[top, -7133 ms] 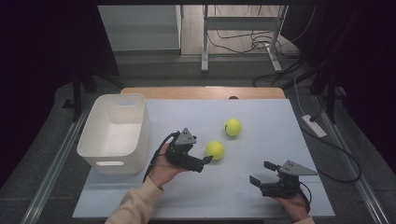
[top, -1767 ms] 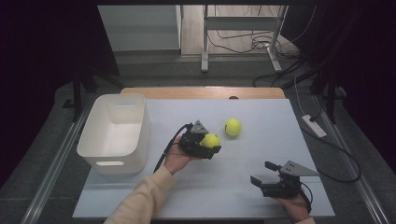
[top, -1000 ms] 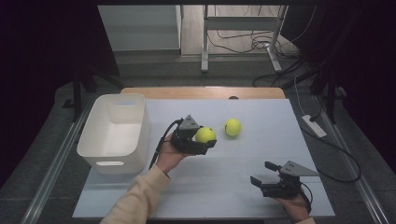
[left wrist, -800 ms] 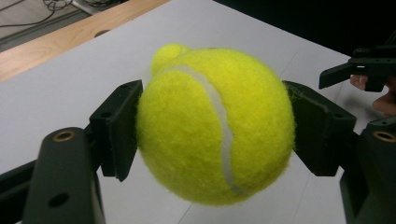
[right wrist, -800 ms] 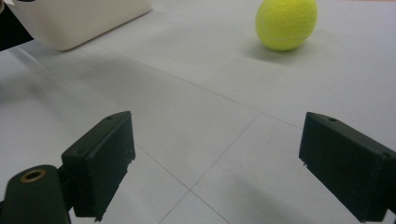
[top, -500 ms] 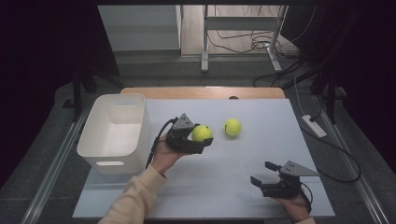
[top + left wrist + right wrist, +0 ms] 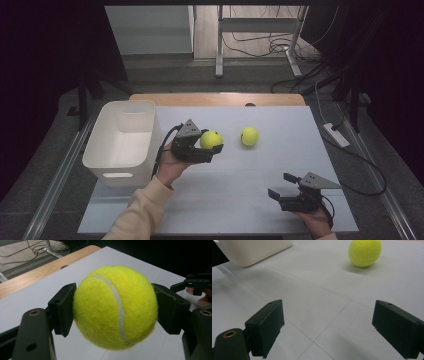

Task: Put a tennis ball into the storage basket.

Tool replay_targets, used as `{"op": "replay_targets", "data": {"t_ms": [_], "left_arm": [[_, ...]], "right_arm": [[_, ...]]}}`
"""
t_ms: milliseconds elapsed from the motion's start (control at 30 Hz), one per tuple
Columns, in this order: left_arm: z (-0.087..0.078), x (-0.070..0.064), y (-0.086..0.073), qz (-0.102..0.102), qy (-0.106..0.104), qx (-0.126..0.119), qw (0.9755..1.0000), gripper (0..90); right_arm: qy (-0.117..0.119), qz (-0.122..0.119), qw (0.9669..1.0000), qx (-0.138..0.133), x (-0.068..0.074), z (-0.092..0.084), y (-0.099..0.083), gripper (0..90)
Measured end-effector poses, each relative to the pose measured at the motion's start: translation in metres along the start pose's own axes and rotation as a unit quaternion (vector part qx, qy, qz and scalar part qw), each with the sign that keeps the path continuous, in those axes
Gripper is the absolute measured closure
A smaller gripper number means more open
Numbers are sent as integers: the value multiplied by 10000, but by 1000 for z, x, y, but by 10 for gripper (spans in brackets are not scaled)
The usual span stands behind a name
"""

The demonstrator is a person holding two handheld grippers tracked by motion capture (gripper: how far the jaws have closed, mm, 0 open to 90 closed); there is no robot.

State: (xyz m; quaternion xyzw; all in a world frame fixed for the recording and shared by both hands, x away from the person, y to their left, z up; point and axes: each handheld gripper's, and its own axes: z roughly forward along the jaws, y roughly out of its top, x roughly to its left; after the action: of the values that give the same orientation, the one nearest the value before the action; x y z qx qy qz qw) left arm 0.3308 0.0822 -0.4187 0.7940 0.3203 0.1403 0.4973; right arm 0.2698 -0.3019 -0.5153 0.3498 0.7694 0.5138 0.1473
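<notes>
My left gripper (image 7: 212, 146) is shut on a yellow tennis ball (image 7: 210, 139) and holds it above the white table, a little right of the white bin (image 7: 121, 141). Both pads press the ball's sides (image 7: 115, 307) in the left gripper view. A second tennis ball (image 7: 249, 136) lies on the table further right; it also sits at the top of the right gripper view (image 7: 365, 252). My right gripper (image 7: 281, 187) rests near the table's front right, jaws wide apart with nothing between them (image 7: 329, 325).
The white table (image 7: 235, 195) is bare between the two grippers. A wooden strip (image 7: 215, 99) runs along its far edge. A white power strip (image 7: 336, 134) lies off the right edge. The bin's corner (image 7: 252, 250) appears at top left of the right gripper view.
My left gripper has carried the held ball leftward toward the bin and slightly up. The right gripper and the second ball have stayed put.
</notes>
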Motion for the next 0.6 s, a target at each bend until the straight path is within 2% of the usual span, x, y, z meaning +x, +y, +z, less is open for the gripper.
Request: {"op": "replay_targets", "data": {"t_ms": [600], "left_arm": [[-18, 8, 4, -58, 114, -207, 9997, 264]], "right_arm": [[-10, 1, 10000, -5, 0, 0, 0, 109]]}}
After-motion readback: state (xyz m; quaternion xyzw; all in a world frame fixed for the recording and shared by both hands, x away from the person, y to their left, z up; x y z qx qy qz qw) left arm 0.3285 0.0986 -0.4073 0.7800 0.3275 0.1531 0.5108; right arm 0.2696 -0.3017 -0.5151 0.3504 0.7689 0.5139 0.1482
